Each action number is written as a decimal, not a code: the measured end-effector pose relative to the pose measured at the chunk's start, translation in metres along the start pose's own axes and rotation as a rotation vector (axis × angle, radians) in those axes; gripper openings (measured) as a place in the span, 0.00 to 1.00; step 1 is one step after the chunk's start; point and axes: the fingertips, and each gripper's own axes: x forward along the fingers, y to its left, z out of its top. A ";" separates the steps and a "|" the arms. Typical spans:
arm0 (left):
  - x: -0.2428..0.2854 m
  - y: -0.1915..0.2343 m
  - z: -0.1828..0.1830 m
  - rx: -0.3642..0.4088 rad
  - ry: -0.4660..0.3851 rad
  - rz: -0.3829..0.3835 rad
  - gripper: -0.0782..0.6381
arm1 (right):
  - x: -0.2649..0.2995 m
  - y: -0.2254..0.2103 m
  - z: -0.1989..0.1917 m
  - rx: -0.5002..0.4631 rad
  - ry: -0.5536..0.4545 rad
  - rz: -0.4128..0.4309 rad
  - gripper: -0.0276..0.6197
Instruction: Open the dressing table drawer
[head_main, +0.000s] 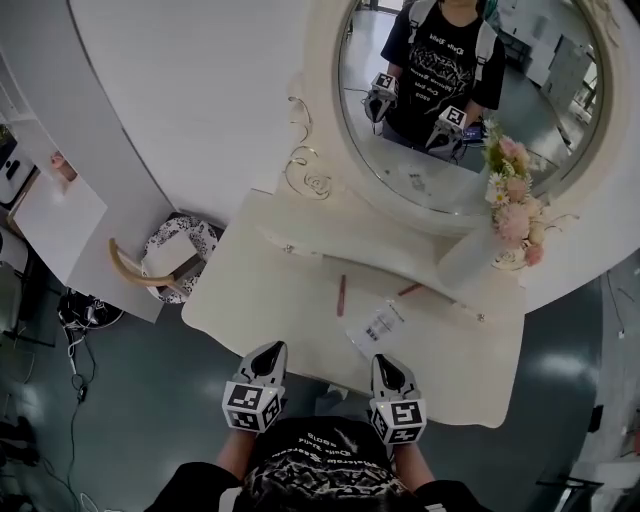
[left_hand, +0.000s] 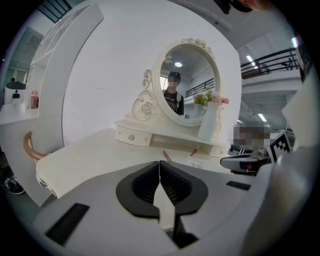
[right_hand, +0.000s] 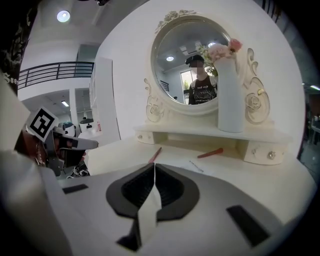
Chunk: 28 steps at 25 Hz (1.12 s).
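Observation:
The cream dressing table (head_main: 260, 300) stands in front of me, with an oval mirror (head_main: 450, 110) at its back. Two small knobbed drawers sit under the mirror shelf, the left drawer (head_main: 290, 248) (left_hand: 132, 136) and the right drawer (head_main: 480, 318) (right_hand: 262, 152), both closed. My left gripper (head_main: 268, 352) (left_hand: 159, 165) hovers at the table's front edge, shut and empty. Beside it my right gripper (head_main: 388, 368) (right_hand: 154, 167) is also shut with nothing in it. Both point toward the mirror and are apart from the drawers.
On the tabletop lie a pink pencil (head_main: 341, 295), a red pen (head_main: 409, 289) and a printed paper slip (head_main: 378, 325). A white vase (head_main: 470, 262) of flowers (head_main: 512, 200) stands at the right. A patterned stool (head_main: 180, 250) sits to the table's left.

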 end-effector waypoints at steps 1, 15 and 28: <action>0.007 -0.001 0.003 0.002 -0.001 0.009 0.13 | 0.005 -0.006 0.003 -0.006 0.001 0.009 0.06; 0.067 0.006 0.037 0.017 -0.038 0.099 0.13 | 0.035 -0.038 0.033 -0.024 -0.004 0.066 0.06; 0.105 0.047 0.074 0.046 -0.032 0.052 0.13 | 0.041 -0.020 0.036 0.034 -0.007 -0.022 0.06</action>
